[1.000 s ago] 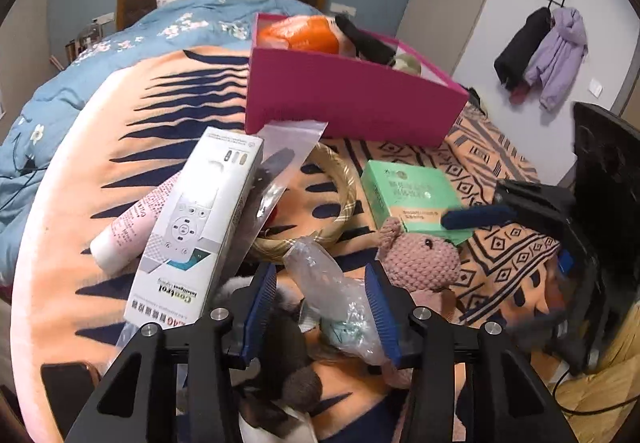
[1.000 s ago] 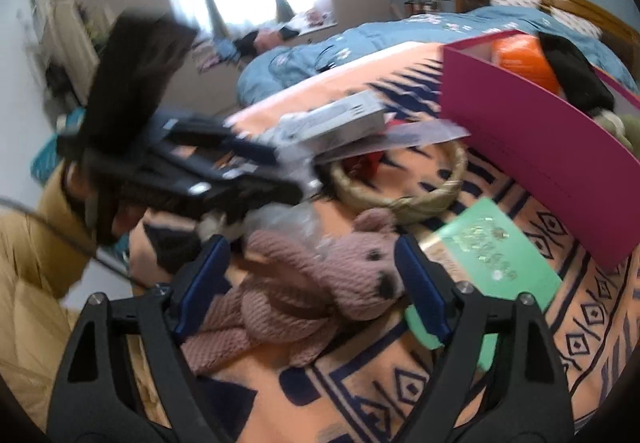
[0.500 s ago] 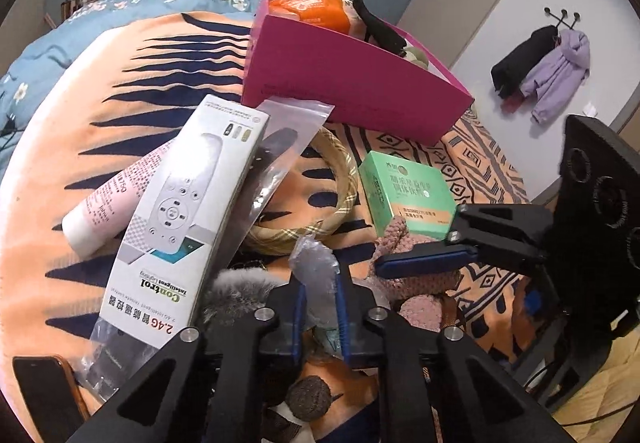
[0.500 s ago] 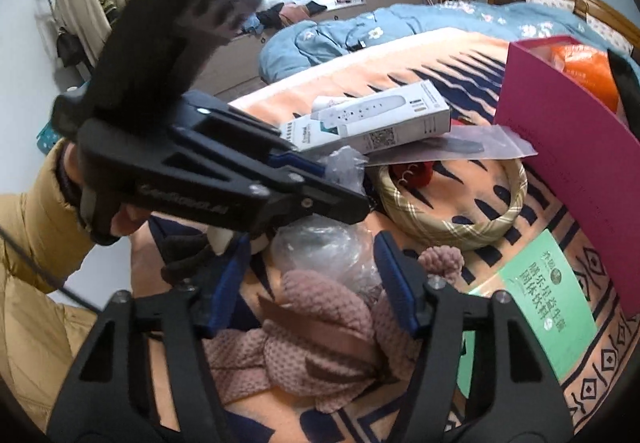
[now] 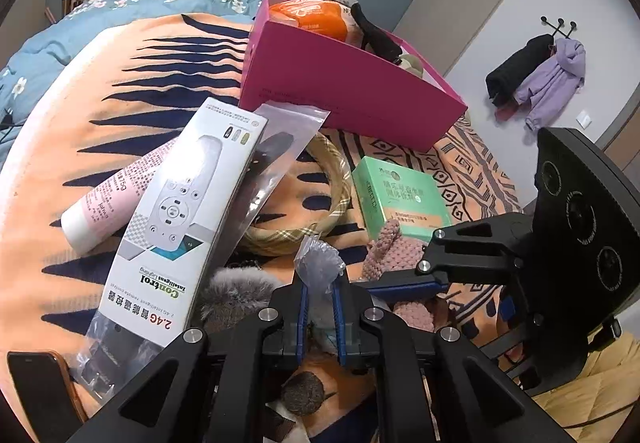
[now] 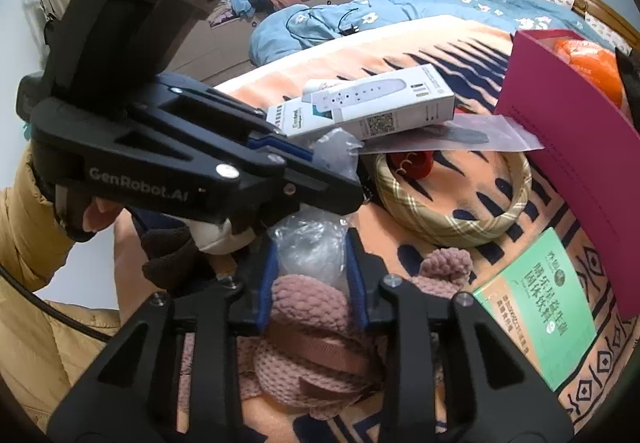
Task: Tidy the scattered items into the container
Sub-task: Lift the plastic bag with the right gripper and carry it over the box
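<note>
both tongs clench: left gripper (image 5: 320,301) on plastic bag (image 5: 319,261), right gripper (image 6: 314,285) on knitted toy (image 6: 316,307), crowded together.

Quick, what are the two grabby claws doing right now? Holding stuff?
Left gripper: closed, pinching the clear plastic bag.
Right gripper: closed around the pink knitted toy, with the same plastic bag between its fingers too.
</note>
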### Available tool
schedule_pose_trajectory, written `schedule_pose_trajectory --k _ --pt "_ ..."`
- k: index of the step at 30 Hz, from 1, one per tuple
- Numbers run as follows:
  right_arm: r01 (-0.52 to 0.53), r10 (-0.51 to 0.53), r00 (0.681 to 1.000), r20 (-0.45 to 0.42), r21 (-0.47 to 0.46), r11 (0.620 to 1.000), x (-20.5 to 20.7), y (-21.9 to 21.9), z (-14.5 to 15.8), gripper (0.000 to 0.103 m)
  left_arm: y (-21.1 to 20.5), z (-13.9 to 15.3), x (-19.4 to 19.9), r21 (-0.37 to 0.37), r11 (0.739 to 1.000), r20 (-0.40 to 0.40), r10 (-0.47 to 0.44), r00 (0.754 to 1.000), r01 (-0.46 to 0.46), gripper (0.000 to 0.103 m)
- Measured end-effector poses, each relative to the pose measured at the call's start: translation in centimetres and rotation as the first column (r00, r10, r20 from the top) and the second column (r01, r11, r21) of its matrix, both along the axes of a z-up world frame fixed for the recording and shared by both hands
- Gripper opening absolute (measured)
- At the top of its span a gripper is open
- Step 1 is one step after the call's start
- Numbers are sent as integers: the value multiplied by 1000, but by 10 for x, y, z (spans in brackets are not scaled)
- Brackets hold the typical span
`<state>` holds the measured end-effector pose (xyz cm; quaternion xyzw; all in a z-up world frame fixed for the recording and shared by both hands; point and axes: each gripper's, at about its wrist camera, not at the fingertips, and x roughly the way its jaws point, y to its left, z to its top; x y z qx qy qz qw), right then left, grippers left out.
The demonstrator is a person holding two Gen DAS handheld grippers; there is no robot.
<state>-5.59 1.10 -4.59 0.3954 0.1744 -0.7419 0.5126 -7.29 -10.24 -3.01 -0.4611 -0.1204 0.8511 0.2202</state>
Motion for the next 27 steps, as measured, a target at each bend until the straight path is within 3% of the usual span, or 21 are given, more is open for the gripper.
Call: schedule_pose_trajectory --k 13,27 --pt "19 -20 1000 -20 -21 1000 4 1 18 31 -2 16 1 30 1000 -23 5 1000 -4 10" --pt "100 -109 993 -41 -188 977 0 33 56 28 11 60 -1 51 998 -105 -21 994 26 10"
